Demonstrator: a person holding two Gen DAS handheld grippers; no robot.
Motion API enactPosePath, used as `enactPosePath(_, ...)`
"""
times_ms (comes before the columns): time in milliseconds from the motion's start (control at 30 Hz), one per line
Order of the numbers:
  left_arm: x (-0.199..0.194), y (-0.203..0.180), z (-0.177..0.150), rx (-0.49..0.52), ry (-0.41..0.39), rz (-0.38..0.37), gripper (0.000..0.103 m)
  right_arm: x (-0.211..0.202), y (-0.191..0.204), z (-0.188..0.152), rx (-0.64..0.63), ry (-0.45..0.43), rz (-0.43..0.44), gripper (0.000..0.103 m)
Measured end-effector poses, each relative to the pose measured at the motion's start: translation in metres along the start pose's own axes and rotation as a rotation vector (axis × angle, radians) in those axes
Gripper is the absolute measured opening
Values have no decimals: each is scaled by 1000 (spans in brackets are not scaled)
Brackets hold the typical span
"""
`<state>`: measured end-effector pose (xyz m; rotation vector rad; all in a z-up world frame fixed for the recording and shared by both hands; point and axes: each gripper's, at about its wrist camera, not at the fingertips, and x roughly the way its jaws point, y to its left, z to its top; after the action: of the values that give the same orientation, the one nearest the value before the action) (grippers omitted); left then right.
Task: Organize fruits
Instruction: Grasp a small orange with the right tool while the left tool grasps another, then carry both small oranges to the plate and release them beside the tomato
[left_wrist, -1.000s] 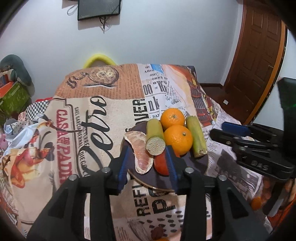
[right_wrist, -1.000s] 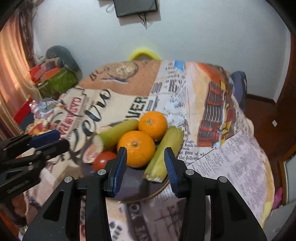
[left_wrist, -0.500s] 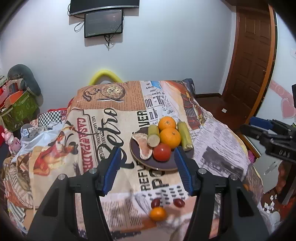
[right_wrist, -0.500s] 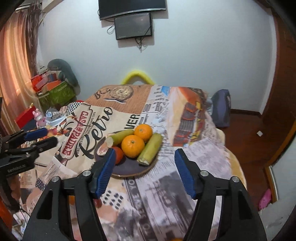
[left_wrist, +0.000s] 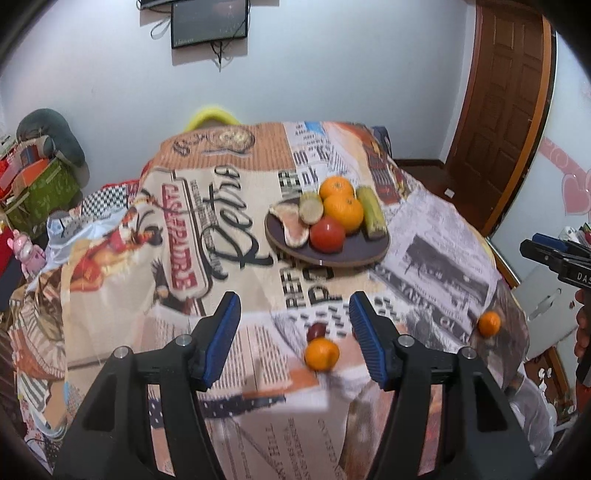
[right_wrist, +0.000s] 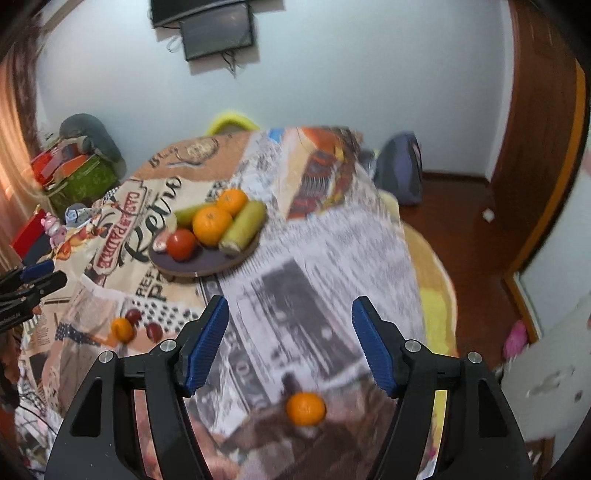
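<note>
Both grippers hang over the near part of the tabletop (left_wrist: 110, 295), which is draped in a cloth printed like old newspapers and posters. The left gripper (left_wrist: 293, 328) has its jaws apart with nothing between them; they have just been opening. The right gripper (right_wrist: 290, 334) is the same: jaws wide, empty, just opened.

The dark plate (left_wrist: 354, 251) sits toward the middle of the tabletop, well apart from both grippers. On it two oranges (left_wrist: 343, 208) are piled at the back, a tomato (left_wrist: 327, 234) sits in front of them, a green stalk piece (left_wrist: 370, 210) lies along the right side and another (left_wrist: 311, 208) on the left, and a peeled citrus segment (left_wrist: 291, 225) rests at the left rim.

Off the plate, near the front edge, a loose orange (left_wrist: 322, 353) lies on the cloth with a small dark red fruit (left_wrist: 317, 330) touching it just behind. A second small red fruit (right_wrist: 153, 331) shows in the right wrist view, just beside that pair. Another orange (left_wrist: 489, 324) lies farther right, near the table's edge; in the right wrist view it sits low between that gripper's blue pads (right_wrist: 207, 341).

A screen (left_wrist: 208, 18) hangs on the far wall, and a brown door (left_wrist: 506, 110) stands to the right.
</note>
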<state>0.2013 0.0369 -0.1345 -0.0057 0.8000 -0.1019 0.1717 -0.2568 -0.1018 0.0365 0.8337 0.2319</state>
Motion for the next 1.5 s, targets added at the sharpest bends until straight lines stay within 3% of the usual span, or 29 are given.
enactPosePath(400,46,-3,-47,-41,169,-46,64,45,-12,-60,32,187,14,65)
enactPosePath(700,71,-16,-58,-21,226,-55,63,64,-20,-83,54,249,33,50)
enactPosePath(867,78,-20,-53,-5,218,-38,61,65,-20,-82,50,235,43,35)
enactPosePath(967,83,-19,-49,-13,218,-32,58,64,-15,-79,36,220,49,35)
enactPosePath(1200,97,-21,-47,-21,234,-53,35,61,0,-66,-2,184,72,35)
enactPosePath(1500,88,-18,-43,-22,191,-58,34,61,19,-42,-39,137,107,35)
